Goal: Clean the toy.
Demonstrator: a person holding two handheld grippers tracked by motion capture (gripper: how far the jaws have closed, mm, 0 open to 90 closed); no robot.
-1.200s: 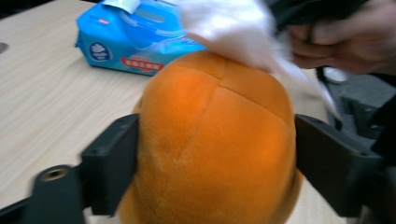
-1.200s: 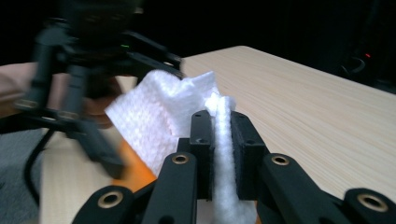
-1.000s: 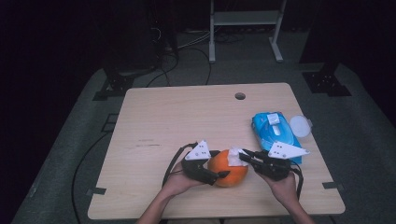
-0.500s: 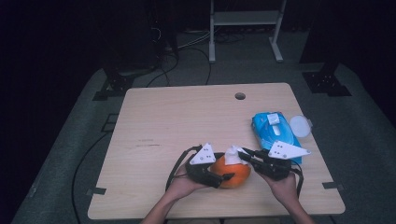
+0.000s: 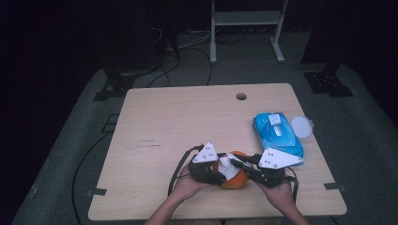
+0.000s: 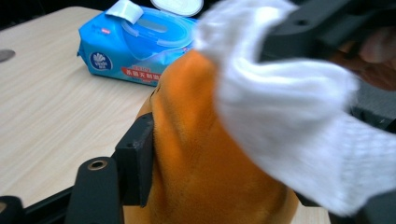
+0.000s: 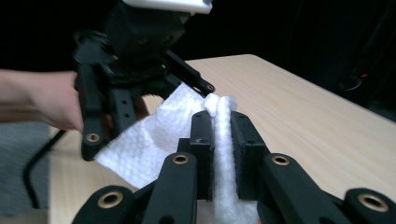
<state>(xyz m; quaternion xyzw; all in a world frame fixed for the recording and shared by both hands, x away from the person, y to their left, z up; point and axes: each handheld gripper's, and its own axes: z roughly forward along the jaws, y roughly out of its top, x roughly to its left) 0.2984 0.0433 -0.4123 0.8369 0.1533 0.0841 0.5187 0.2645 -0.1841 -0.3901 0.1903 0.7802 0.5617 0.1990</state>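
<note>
A round orange plush thing (image 5: 238,181) rests on the table near the front edge. My left gripper (image 5: 219,175) holds it from the left. Its jaws have just been closing, and the left pad (image 6: 136,157) presses into the orange plush (image 6: 196,154). My right gripper (image 5: 238,162) reaches in from the right, shut on a fold of a white wipe (image 7: 154,140). The right gripper (image 7: 220,126) pinches the fold upright between its pads. The wipe (image 6: 289,121) drapes over the top of the orange thing.
A blue pack of wet wipes (image 5: 277,133) lies at the right of the table, its flap lid (image 5: 301,126) open towards the edge. A cable hole (image 5: 241,96) sits near the table's far edge. The person's hands come in from the front.
The left gripper has shifted closer around the orange thing. The right gripper has moved a little with the wipe, which now covers more of the thing's top.
</note>
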